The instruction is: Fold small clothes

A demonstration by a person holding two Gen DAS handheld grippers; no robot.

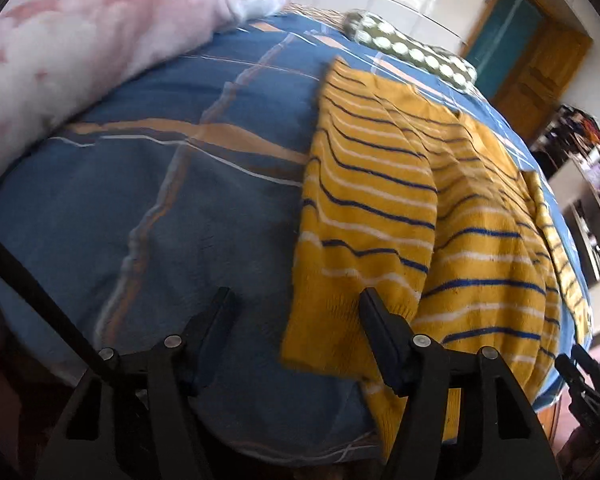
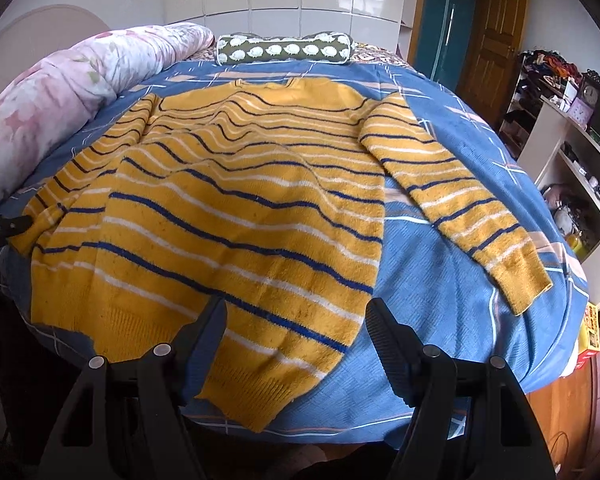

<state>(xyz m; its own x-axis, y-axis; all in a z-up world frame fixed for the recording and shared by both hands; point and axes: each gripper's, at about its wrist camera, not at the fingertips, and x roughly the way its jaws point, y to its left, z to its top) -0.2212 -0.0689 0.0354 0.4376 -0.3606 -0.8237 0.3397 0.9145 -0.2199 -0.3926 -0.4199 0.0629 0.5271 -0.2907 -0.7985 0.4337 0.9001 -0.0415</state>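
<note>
yellow striped sweater lies flat on the bed, both grippers open

in the right wrist view, the pink flowery quilt (image 2: 60, 92) is rolled up along the upper left of the frame. next to it the blue bed cover (image 2: 440, 264) fills the middle. the yellow sweater (image 2: 228, 208) with blue and white stripes lies spread out on it, front side down or up i cannot tell. its body sits in the middle of the frame. one sleeve runs down the left side and the other sleeve (image 2: 472, 208) stretches toward the lower right. a green pillow (image 2: 284, 49) with white shapes lies at the top middle, past the sweater's neck. a wooden door (image 2: 492, 32) is at the upper right, and shelves (image 2: 572, 152) full of small things are at the right edge.

the right gripper (image 2: 296, 308) is at the bottom middle, over the sweater's bottom hem. its fingers are apart and hold nothing.

in the left wrist view, the picture is a bit blurry. the left gripper (image 1: 296, 298) is at the bottom middle. its fingers are apart, with the end of the left sleeve (image 1: 364, 220) near the right finger. nothing is squeezed between them.
</note>
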